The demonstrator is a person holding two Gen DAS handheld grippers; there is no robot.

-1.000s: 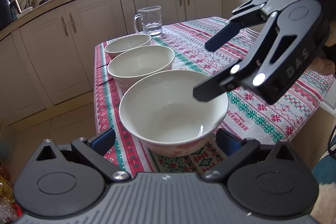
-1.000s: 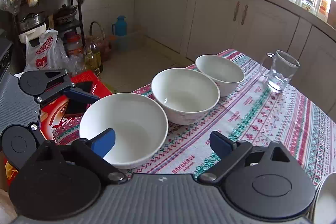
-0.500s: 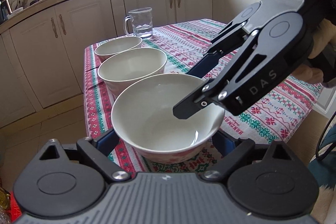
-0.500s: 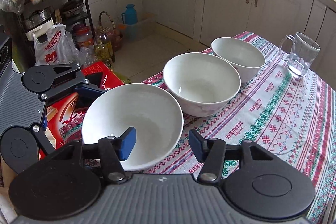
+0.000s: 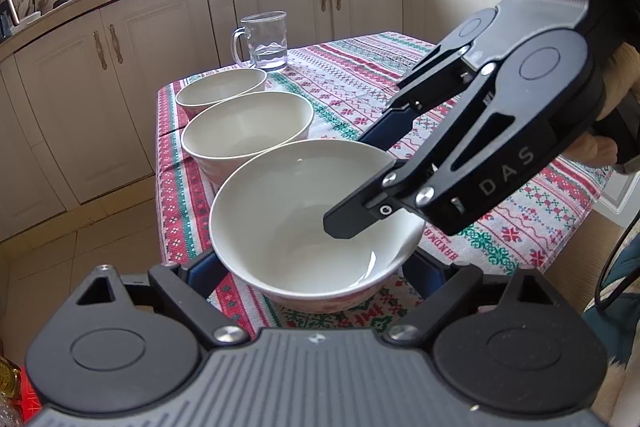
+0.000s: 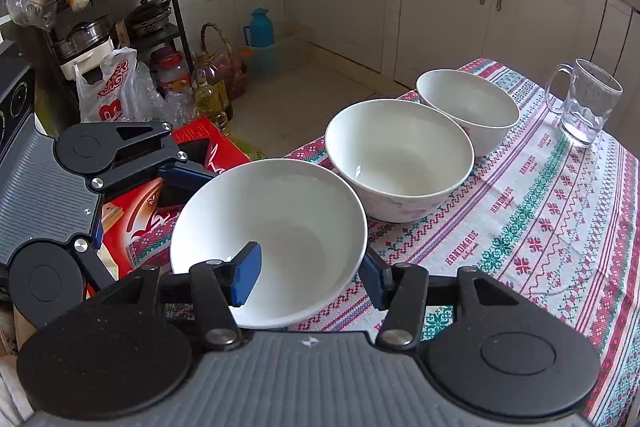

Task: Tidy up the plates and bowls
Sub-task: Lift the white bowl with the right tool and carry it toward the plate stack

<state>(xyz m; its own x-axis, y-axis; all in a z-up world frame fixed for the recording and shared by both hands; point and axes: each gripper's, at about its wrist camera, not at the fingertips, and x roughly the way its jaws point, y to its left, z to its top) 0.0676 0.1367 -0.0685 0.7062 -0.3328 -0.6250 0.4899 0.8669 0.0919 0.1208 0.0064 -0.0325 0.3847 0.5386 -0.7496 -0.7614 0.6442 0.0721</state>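
Note:
Three white bowls stand in a row along the table's edge. The near bowl [image 5: 304,223] [image 6: 272,227] sits between the wide-open fingers of my left gripper [image 5: 312,271], which do not visibly touch it. My right gripper [image 6: 312,273] [image 5: 362,183] straddles that bowl's rim, one blue pad [image 6: 246,273] inside and one outside, with a gap still showing. The middle bowl [image 5: 246,131] [image 6: 400,155] and the far bowl [image 5: 220,89] [image 6: 468,105] stand behind it, close together.
A glass mug [image 5: 264,41] [image 6: 584,103] holding a little water stands behind the far bowl. The patterned tablecloth [image 6: 540,211] covers the table. On the floor to the left are a red box [image 6: 160,195], bags, oil bottles and a rack.
My right gripper has come down over the near bowl's rim and its fingers have narrowed around it. My left gripper has moved closer to the bowl.

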